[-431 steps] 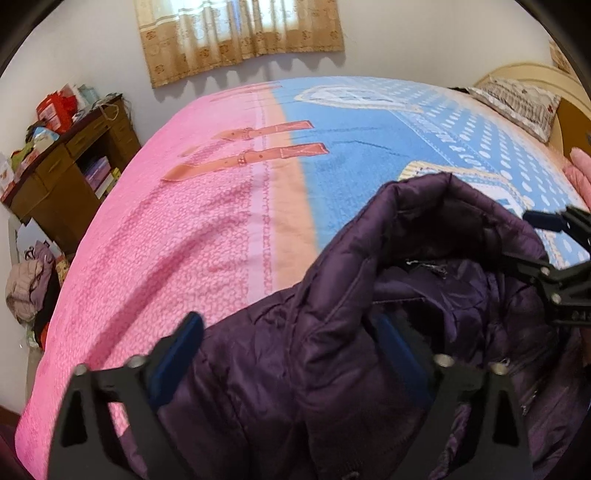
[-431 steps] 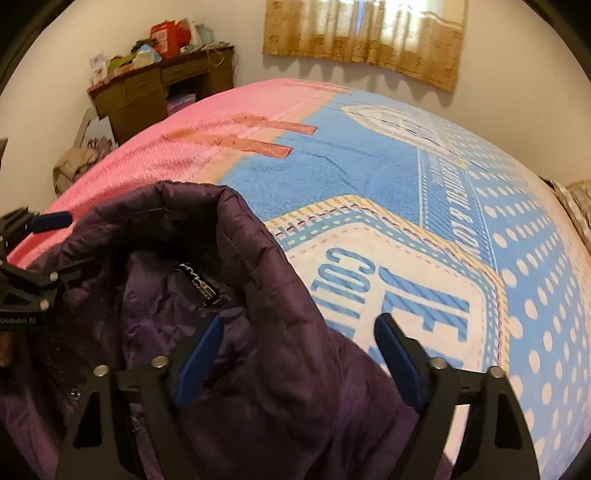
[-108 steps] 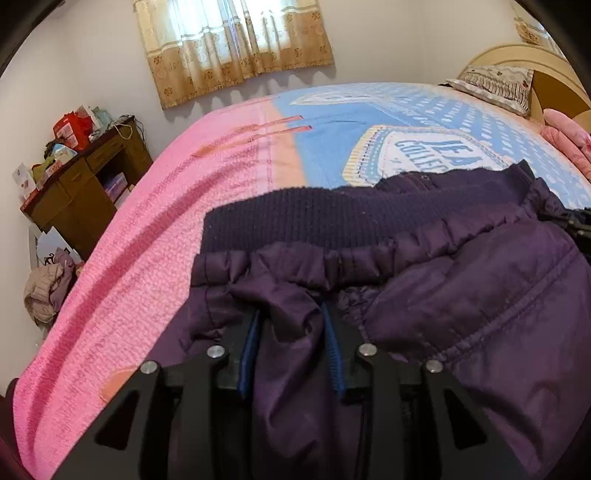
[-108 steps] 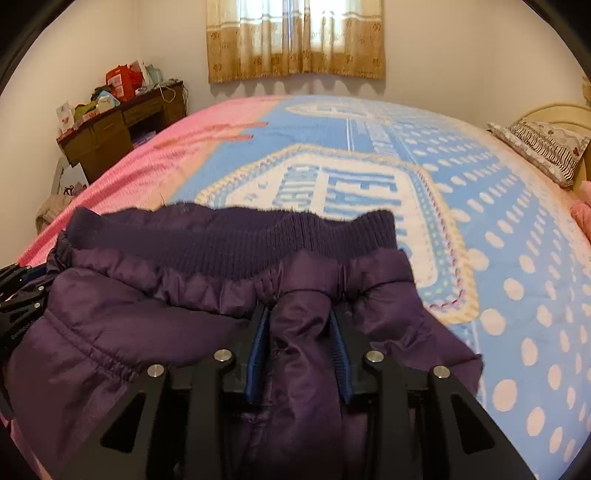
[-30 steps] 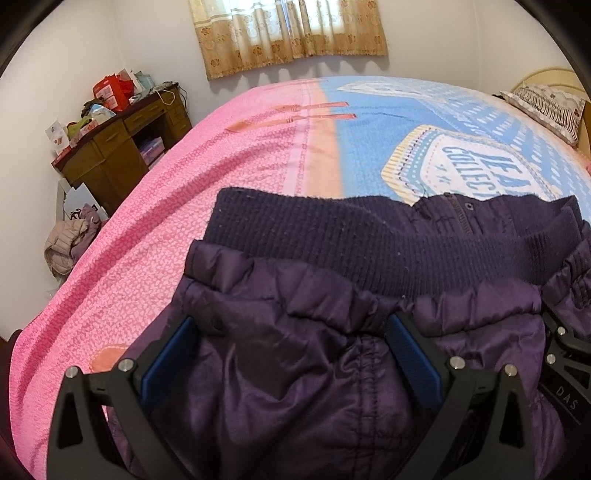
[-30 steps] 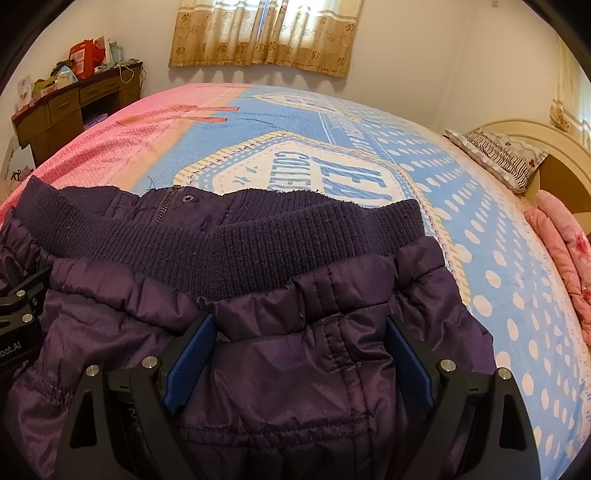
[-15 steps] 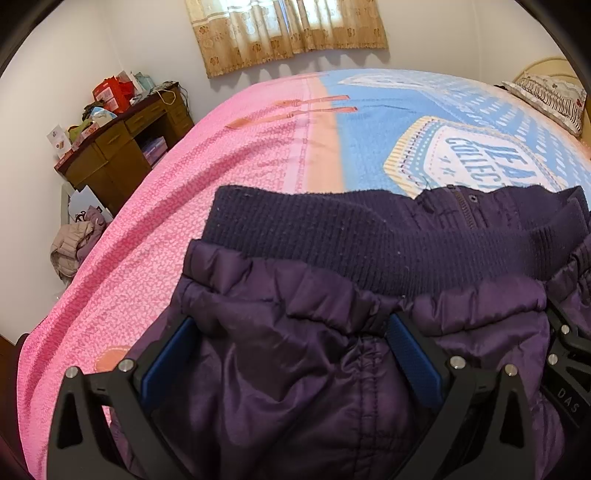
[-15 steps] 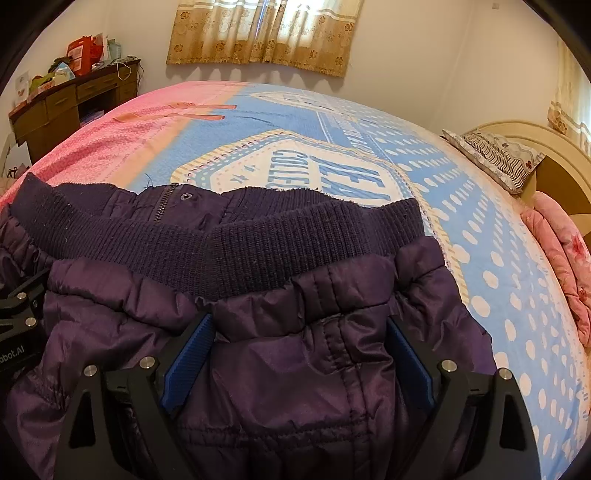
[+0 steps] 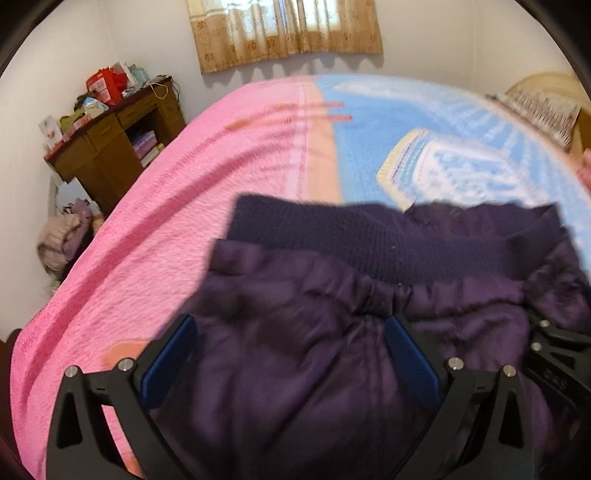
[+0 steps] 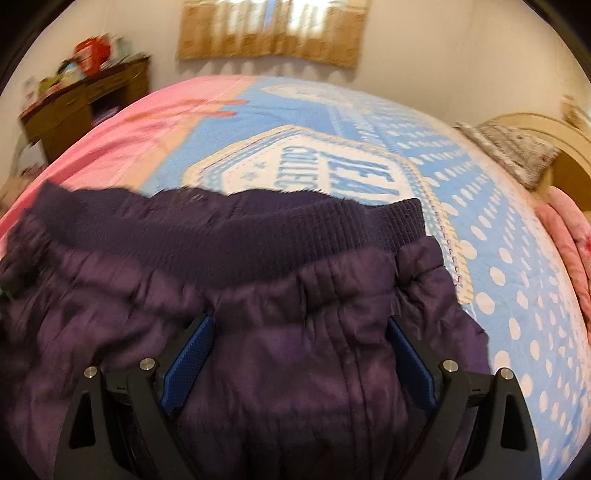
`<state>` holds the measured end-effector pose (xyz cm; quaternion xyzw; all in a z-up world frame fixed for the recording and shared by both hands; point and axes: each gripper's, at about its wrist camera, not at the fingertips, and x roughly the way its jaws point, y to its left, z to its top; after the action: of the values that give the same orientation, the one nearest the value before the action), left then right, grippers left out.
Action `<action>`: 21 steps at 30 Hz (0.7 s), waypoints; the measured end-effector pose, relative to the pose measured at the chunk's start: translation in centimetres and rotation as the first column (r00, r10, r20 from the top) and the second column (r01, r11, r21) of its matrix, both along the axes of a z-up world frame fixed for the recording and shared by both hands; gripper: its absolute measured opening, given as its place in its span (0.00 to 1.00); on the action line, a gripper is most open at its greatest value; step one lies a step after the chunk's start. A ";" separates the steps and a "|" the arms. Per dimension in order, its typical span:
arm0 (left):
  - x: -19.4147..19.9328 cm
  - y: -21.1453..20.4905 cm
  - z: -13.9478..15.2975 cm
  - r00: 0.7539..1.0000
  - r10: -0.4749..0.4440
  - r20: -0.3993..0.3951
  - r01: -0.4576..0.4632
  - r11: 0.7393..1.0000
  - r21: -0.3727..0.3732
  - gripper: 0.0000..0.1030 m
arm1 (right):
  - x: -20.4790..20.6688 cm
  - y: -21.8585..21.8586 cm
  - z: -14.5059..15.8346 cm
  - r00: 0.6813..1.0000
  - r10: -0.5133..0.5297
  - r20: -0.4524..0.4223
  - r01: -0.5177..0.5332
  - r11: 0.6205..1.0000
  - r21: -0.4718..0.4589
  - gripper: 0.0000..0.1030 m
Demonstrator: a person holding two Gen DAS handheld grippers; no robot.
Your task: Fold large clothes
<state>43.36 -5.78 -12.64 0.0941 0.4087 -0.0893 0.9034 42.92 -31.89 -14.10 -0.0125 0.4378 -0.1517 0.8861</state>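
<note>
While your grippers stand wide open, the purple jacket (image 9: 332, 332) lies folded on the bed (image 9: 184, 221).
Ribbed hem (image 10: 258, 236) faces away; left gripper (image 9: 288, 358) and right gripper (image 10: 299, 362) straddle puffy fabric, gripping nothing.

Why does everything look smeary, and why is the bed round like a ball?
Left wrist view: motion blur smears the purple jacket and the bedspread, while the left gripper stays sharp. Right wrist view: the curtain and desk are streaked, though the right gripper is crisp. In both views the fisheye lens bulges the bed and darkens the corners.
</note>
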 end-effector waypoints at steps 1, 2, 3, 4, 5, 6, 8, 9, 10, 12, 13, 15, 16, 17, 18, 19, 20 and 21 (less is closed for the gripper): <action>-1.2 1.9 1.6 0.999 -0.014 0.032 0.016 0.998 -0.056 1.00 | -1.6 0.3 1.1 0.999 -0.001 0.044 0.001 1.000 -0.002 0.90; -2.0 3.3 2.6 0.998 -0.028 0.061 0.033 0.995 -0.089 1.00 | -2.9 1.0 1.8 0.996 0.001 0.087 0.000 1.000 -0.012 0.90; -2.6 4.7 3.5 0.995 -0.043 0.087 0.053 0.992 -0.116 1.00 | -4.2 1.7 2.4 0.993 0.020 0.117 -0.018 1.000 -0.019 0.90; -3.2 6.9 4.3 0.993 -0.056 0.106 0.071 0.987 -0.145 1.00 | -5.0 2.4 2.8 0.990 0.040 0.137 -0.037 0.999 -0.024 0.90; -3.2 8.3 4.5 0.993 -0.057 0.102 0.073 0.985 -0.159 1.00 | -6.4 3.7 3.3 0.983 0.063 0.170 -0.058 0.998 -0.037 0.90; -2.9 10.0 4.4 0.995 -0.063 0.081 0.077 0.981 -0.180 1.00 | -7.5 4.9 3.7 0.977 0.087 0.197 -0.079 0.996 -0.047 0.90; -1.8 12.8 3.5 0.997 -0.061 0.036 0.067 0.973 -0.220 1.00 | -9.7 8.2 4.3 0.954 0.166 0.250 -0.157 0.986 -0.054 0.90; -1.2 13.9 3.0 0.998 -0.051 0.022 0.054 0.972 -0.229 1.00 | -10.4 9.8 4.5 0.942 0.207 0.265 -0.197 0.978 -0.064 0.90; -0.4 15.1 2.2 0.999 -0.048 -0.002 0.046 0.966 -0.255 1.00 | -11.0 11.6 4.5 0.928 0.254 0.273 -0.239 0.967 -0.089 0.90; 0.7 16.1 0.7 0.996 -0.064 -0.062 0.040 0.943 -0.331 1.00 | -12.1 16.0 3.9 0.891 0.369 0.264 -0.342 0.929 -0.144 0.90; 1.4 16.6 0.0 0.993 -0.072 -0.094 0.031 0.924 -0.380 1.00 | -12.4 18.0 3.4 0.869 0.429 0.246 -0.397 0.902 -0.170 0.90; 2.6 16.4 -1.2 0.984 -0.113 -0.137 0.039 0.889 -0.456 1.00 | -12.7 21.6 2.1 0.831 0.516 0.208 -0.469 0.851 -0.237 0.90; 3.3 15.9 -1.6 0.979 -0.136 -0.153 0.048 0.880 -0.473 1.00 | -12.7 23.3 1.3 0.813 0.552 0.186 -0.494 0.823 -0.280 0.90; 3.5 15.3 -1.7 0.977 -0.150 -0.155 0.059 0.876 -0.479 1.00 | -12.7 24.4 0.7 0.800 0.575 0.169 -0.512 0.802 -0.308 0.90; 4.0 14.5 -1.7 0.972 -0.174 -0.155 0.078 0.870 -0.488 1.00 | -12.5 25.3 0.1 0.791 0.593 0.151 -0.524 0.784 -0.334 0.90; 4.6 13.5 -1.8 0.963 -0.218 -0.160 0.113 0.862 -0.494 1.00 | -12.3 26.5 -0.6 0.782 0.610 0.131 -0.535 0.763 -0.362 0.90; 5.0 12.9 -1.7 0.958 -0.237 -0.160 0.131 0.861 -0.492 1.00 | -12.1 27.2 -1.0 0.774 0.622 0.121 -0.544 0.750 -0.377 0.90; 5.6 11.9 -1.7 0.951 -0.265 -0.157 0.159 0.860 -0.485 1.00 | -11.8 28.0 -1.5 0.764 0.636 0.107 -0.554 0.732 -0.397 0.90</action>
<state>48.91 6.09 -14.36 -0.0918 0.4586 -0.2942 0.8335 31.09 -3.86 -15.58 -0.2887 0.2686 0.0680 0.9165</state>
